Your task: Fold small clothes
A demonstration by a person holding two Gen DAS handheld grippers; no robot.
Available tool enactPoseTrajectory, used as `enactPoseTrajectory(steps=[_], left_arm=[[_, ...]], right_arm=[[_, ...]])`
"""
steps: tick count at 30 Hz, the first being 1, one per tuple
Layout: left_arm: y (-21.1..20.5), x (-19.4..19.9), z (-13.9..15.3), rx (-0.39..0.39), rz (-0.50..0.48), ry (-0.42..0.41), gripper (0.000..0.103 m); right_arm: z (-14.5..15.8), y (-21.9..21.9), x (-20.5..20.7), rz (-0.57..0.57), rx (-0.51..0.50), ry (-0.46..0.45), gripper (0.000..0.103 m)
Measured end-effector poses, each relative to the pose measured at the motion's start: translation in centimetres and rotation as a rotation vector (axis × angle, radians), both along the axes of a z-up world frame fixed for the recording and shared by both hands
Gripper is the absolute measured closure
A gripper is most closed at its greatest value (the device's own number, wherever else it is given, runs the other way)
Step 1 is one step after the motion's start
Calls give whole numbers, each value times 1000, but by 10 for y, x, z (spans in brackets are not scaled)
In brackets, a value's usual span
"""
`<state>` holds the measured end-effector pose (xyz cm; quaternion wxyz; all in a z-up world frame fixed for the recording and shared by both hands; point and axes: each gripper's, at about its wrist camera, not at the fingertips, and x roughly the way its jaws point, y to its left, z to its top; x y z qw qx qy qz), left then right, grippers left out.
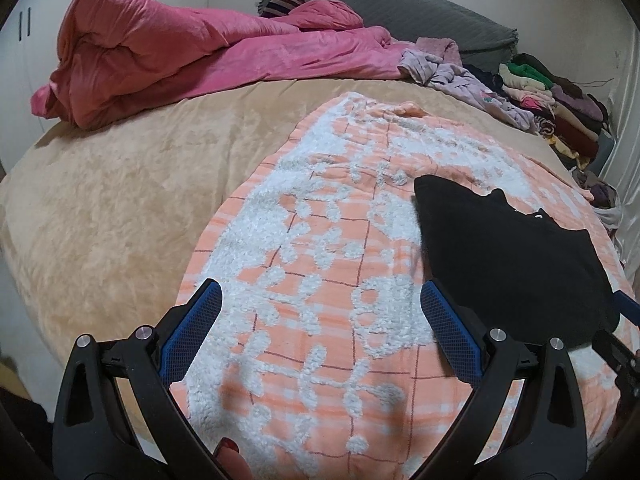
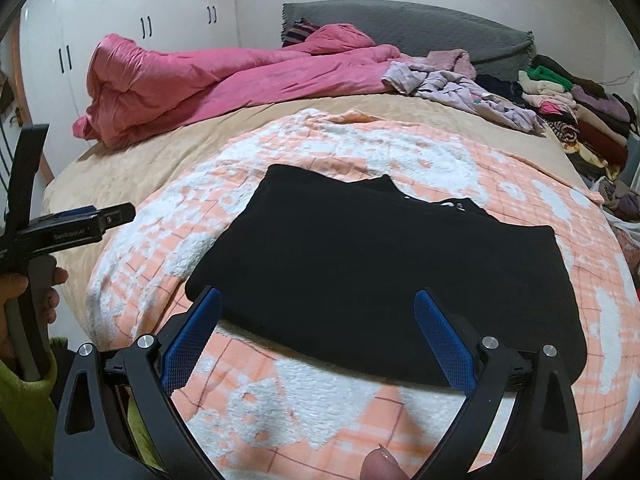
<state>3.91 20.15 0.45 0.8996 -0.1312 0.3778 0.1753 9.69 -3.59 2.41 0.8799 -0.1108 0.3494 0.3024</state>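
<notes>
A black garment [image 2: 376,272] lies folded flat on an orange-and-white fleece blanket [image 2: 360,412]. In the left wrist view the garment [image 1: 508,256] lies to the right. My left gripper [image 1: 320,304] is open and empty, above the blanket just left of the garment. It also shows in the right wrist view [image 2: 92,216] at the left edge. My right gripper [image 2: 318,308] is open and empty, with its fingertips over the garment's near edge. Its tip shows in the left wrist view [image 1: 624,308] at the right edge.
A beige bedspread [image 1: 112,208] covers the bed. A pink duvet [image 1: 168,56] is bunched at the back. A lilac garment [image 1: 460,80] and a pile of clothes [image 1: 560,108] lie at the back right. A grey pillow [image 2: 412,28] and white wardrobes [image 2: 120,4] stand behind.
</notes>
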Motion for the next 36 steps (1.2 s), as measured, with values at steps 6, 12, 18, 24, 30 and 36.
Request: enactPoseTrajectory(steps=[6, 12, 18, 24, 30, 36], left_arm=[[1, 3, -7, -6, -3, 17, 10], [0, 8, -12, -6, -8, 31, 10], [0, 11, -13, -6, -9, 37, 10], [-1, 19, -16, -4, -14, 43, 10], [-3, 28, -19, -3, -23, 51, 10], [-5, 38, -20, 9, -26, 55, 10]], right_arm=[[-11, 13, -3, 33, -26, 10, 7], [-24, 26, -7, 61, -51, 19, 7], [-35, 36, -10, 83, -83, 13, 7], [-46, 45, -10, 98, -119, 3, 7], [-59, 55, -9, 114, -171, -21, 7], [-74, 63, -4, 119, -209, -28, 7]])
